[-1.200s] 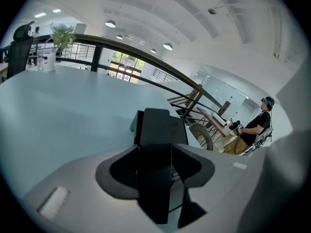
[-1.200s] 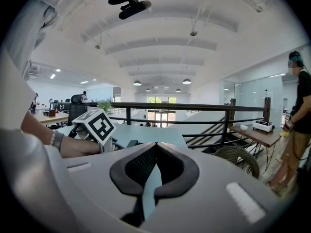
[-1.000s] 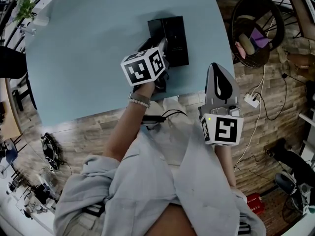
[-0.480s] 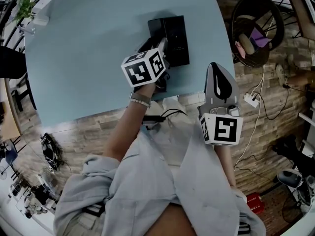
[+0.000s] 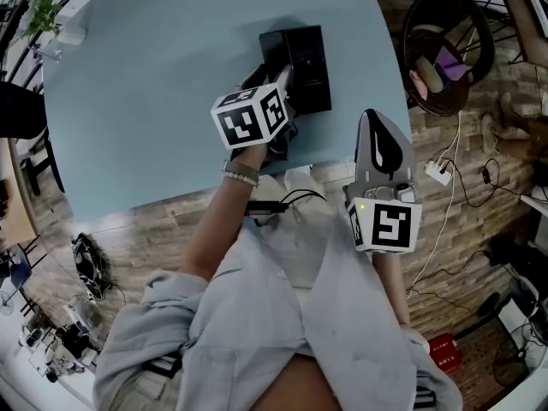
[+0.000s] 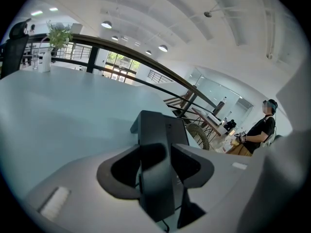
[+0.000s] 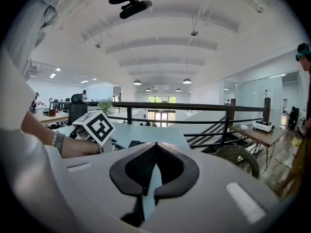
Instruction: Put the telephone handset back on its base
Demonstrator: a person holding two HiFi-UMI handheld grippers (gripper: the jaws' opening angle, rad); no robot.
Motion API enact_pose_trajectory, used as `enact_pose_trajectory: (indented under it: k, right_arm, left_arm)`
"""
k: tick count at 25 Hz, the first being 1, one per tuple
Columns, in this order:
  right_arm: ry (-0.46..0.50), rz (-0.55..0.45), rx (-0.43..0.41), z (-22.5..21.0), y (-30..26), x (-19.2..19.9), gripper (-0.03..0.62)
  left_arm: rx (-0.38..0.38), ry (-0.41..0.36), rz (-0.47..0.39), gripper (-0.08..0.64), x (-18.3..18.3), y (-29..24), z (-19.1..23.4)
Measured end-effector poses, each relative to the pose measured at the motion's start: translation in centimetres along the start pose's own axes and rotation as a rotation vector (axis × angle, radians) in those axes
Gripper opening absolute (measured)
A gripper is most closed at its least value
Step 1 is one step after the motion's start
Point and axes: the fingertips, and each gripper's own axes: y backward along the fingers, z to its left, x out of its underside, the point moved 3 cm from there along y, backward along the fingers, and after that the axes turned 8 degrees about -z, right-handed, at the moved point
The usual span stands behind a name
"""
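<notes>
Nearest in, the person's grey shirt (image 5: 282, 315) fills the bottom of the head view. Just above it the right hand-held gripper (image 5: 374, 118) hangs at the bench's near right corner. Its marker cube (image 5: 385, 225) is out over the stone-pattern floor (image 5: 154, 229) and its tip is over the pale blue bench (image 5: 154, 101). Its jaws are pressed together with only a thin slit between them, and nothing is held.

To its left and a little further in is the left hand-held gripper (image 6: 155, 154), whose cube (image 5: 250, 116) shows bold black-and-white square markers. Its jaws are closed on the near end of the black telephone handset (image 6: 156, 183), which stands up between them in the left gripper view. From the head view the handset runs away from the hand-held gripper along the left side of the black telephone base (image 5: 306, 67). Whether it is fully seated there cannot be told.

The base sits close to the bench's near edge and not far from its right edge, so there is little room on those two sides. A black cord (image 5: 287, 201) loops below the near edge. To the left of the telephone and beyond it, the bench top spreads wide and bare.

Off the right edge stands a wicker chair (image 5: 445, 50), with a white power strip (image 5: 437, 175) and cables on the floor near it. At the bench's far left corner sits a small potted plant (image 6: 59, 33), with a dark railing (image 6: 136, 57) behind.
</notes>
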Motion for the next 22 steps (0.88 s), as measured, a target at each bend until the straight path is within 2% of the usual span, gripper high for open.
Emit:
enact_pose_trajectory:
  k: [7,13,22]
  right_arm:
    - [0.003,-0.003,0.002,0.3,0.1,0.0,0.006]
    - [0.012,-0.012,0.003,0.9,0.1,-0.5,0.006]
    - [0.034,-0.049,0.018,2.9,0.7,-1.9,0.006]
  left_arm:
    - [0.048,-0.011,-0.013,0.198,-0.2,0.1,-0.1]
    - [0.107,-0.069,-0.042,0.198,-1.1,1.5,-0.6]
    - [0.231,-0.240,-0.183,0.060,-4.6,5.5,-1.9]
